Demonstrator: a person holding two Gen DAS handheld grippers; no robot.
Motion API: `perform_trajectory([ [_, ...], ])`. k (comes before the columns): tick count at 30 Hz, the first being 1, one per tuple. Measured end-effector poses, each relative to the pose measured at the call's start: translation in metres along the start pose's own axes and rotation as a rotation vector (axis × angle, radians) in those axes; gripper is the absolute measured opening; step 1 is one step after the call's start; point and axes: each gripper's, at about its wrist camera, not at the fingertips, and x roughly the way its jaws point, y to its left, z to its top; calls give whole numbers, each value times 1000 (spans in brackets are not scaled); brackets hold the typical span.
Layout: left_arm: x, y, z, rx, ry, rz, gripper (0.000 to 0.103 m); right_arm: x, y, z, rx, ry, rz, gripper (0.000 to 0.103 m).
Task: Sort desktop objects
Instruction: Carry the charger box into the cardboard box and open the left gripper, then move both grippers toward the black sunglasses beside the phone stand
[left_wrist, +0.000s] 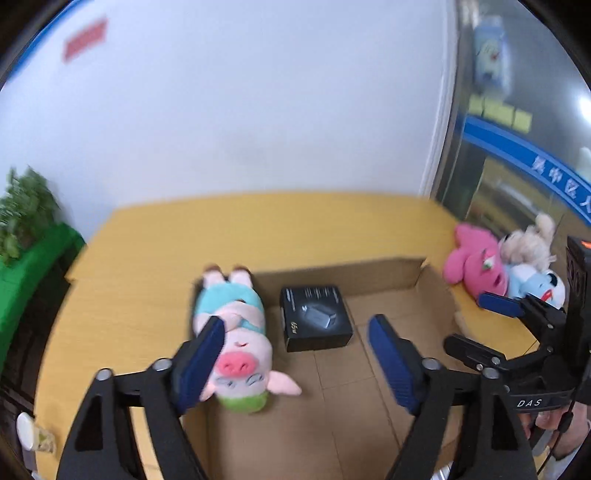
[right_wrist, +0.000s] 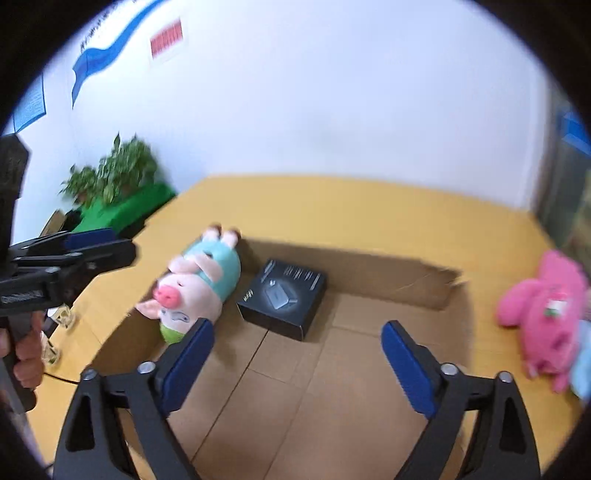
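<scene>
left gripper (left_wrist: 295, 354): showing black arms and dark blue ribbed pads.
right gripper (right_wrist: 297, 363): showing the same black and blue.
pig plush (left_wrist: 236, 339): lying behind the left gripper's left pad, wearing pale pink with a teal body, a bright pink snout and a green cap.
black box (left_wrist: 314, 318): sitting ahead between the pads, carrying a grey print and white lettering.
cardboard box (right_wrist: 317, 398): showing plain brown.
table (left_wrist: 258, 225): showing yellow.
pink plush (right_wrist: 543, 314): lying right of the right gripper, showing hot pink.
</scene>
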Motion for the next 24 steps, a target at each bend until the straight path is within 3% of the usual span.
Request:
perform_trajectory([
  [1, -16, -2, -6, 6, -36, 20, 96, -12, 10, -5, -5, -22, -39, 103],
  [3, -45, -10, -19, 29, -108, 77, 99, -29, 26, -17, -17, -44, -86, 103],
  [8, -84, -28, -54, 56, -193, 88, 100, -46, 44, -53, -42, -21, -137, 103],
  [11, -98, -32, -76, 50, -203, 76, 100, -58, 48, -74, -29, -16, -127, 103],
  [15, -106, -42, -101, 95, -189, 124, 100, -72, 52, -91, -24, -30, -147, 103],
  [24, -95, -55, -129, 77, -147, 48, 100, -80, 41, -115, 1, -24, -97, 103],
])
